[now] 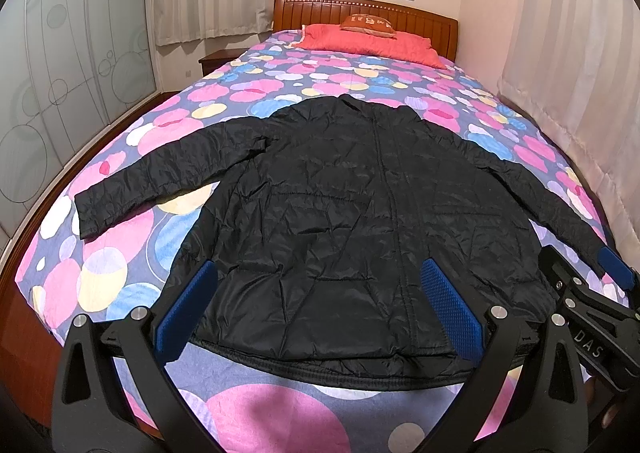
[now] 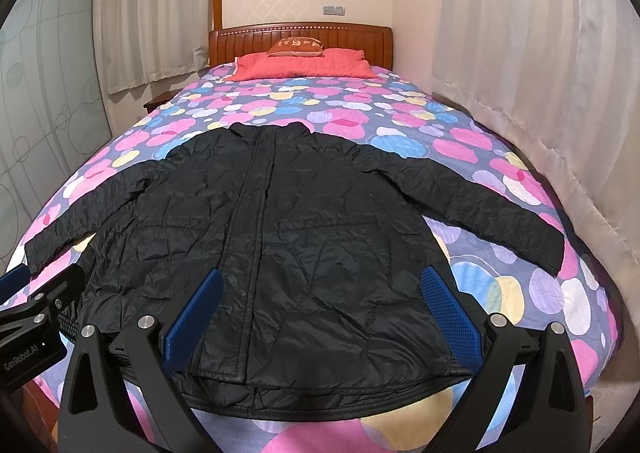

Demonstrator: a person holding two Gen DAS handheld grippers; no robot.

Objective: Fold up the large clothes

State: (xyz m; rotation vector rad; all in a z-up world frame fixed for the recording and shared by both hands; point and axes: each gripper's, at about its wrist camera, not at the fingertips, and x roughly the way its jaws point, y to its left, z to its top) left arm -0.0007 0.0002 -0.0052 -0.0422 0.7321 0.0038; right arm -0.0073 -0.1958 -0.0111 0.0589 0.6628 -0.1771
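A black quilted jacket (image 1: 340, 213) lies flat and front up on the bed, both sleeves spread out to the sides, its hem nearest me. It shows the same way in the right wrist view (image 2: 288, 229). My left gripper (image 1: 320, 293) is open and empty, held above the hem on the jacket's left half. My right gripper (image 2: 324, 297) is open and empty above the hem's right half. The right gripper also shows at the right edge of the left wrist view (image 1: 600, 293), and the left gripper shows at the left edge of the right wrist view (image 2: 32, 305).
The bed has a bedspread with pink, blue and yellow circles (image 1: 120, 253). A red pillow (image 1: 372, 41) and a small cushion lie by the wooden headboard (image 1: 360, 11). Curtains (image 2: 540, 93) hang along the right side. A glass wardrobe (image 1: 60, 73) stands on the left.
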